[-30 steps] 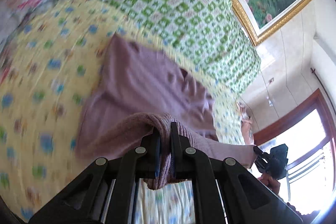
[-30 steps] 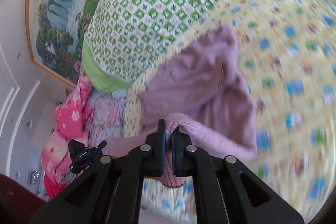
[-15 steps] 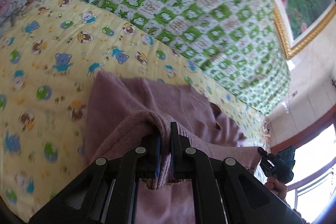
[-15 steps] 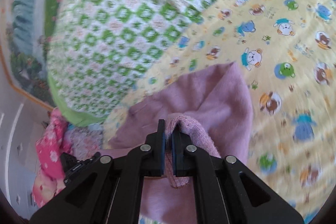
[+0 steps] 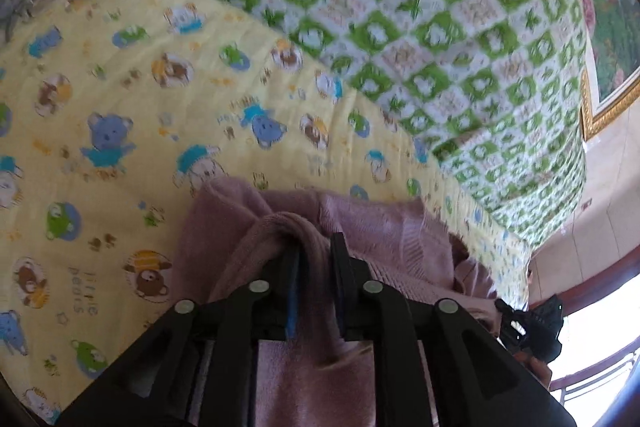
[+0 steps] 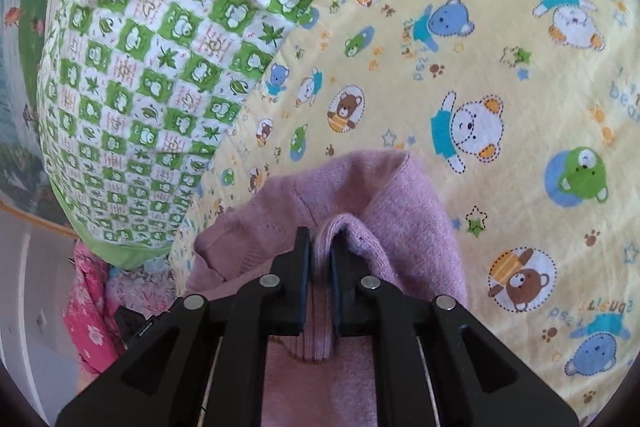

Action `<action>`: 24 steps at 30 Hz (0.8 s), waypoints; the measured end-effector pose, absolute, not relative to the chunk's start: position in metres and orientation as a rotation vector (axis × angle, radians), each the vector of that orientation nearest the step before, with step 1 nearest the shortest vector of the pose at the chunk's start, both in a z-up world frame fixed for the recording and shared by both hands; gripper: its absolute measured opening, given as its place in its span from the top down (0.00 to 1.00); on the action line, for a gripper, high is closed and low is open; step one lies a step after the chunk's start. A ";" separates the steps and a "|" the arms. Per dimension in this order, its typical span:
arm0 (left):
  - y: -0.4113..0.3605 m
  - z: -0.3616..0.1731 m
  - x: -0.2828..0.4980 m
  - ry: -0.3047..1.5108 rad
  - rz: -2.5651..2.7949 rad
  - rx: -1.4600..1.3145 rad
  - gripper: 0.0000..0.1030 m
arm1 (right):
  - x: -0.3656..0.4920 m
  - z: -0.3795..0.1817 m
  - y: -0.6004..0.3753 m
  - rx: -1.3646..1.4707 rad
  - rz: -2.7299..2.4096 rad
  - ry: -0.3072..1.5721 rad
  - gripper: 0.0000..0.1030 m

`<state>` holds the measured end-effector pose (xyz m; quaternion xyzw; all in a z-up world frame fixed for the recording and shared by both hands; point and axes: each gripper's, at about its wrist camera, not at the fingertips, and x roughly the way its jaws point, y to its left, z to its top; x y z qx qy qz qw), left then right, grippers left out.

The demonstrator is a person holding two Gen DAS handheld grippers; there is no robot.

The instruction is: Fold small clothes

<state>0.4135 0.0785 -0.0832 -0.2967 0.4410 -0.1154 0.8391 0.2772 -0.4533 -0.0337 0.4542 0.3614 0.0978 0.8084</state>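
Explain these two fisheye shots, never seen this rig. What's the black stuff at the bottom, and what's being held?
No robot here: a person holds a two-finger gripper in each hand, each with a camera looking along its fingers. One picture is from the left gripper, the other from the right gripper. The black shapes are the fingers. Each pinches a fold of a purple knit garment lying on a yellow bear-print sheet. Behind is a green checked quilt. The left gripper's fingers look slightly apart but still hold cloth.

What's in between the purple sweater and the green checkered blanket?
Only the yellow teddy-bear sheet lies between the purple sweater and the green checkered blanket; the right wrist view shows it best.
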 end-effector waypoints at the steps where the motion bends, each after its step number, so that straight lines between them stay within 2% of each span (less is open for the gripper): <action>1: 0.080 -0.077 0.411 0.920 -0.236 -0.627 0.67 | 0.274 -0.030 -0.456 0.974 0.202 0.756 0.67; 2: 0.085 -0.068 0.407 0.891 -0.226 -0.627 0.64 | 0.267 -0.025 -0.461 0.991 0.193 0.725 0.54; 3: 0.087 -0.063 0.404 0.880 -0.220 -0.627 0.61 | 0.262 -0.020 -0.463 0.997 0.179 0.691 0.51; 8: 0.084 -0.040 0.381 0.883 -0.303 -0.625 0.60 | 0.243 0.014 -0.438 0.846 0.216 0.672 0.50; 12: 0.023 -0.037 0.349 0.970 -0.520 -0.458 0.53 | 0.226 0.032 -0.362 0.530 0.376 0.722 0.50; 15: -0.036 -0.051 0.325 1.045 -0.684 -0.276 0.52 | 0.226 0.017 -0.292 0.279 0.539 0.833 0.50; 20: -0.088 -0.094 0.323 1.131 -0.736 -0.086 0.52 | 0.254 -0.025 -0.243 0.088 0.629 0.986 0.50; 21: -0.089 -0.101 0.329 1.139 -0.715 -0.072 0.53 | 0.263 -0.032 -0.241 0.065 0.613 0.997 0.50; 24: -0.079 -0.112 0.358 1.135 -0.670 -0.099 0.65 | 0.297 -0.042 -0.256 0.064 0.498 0.969 0.53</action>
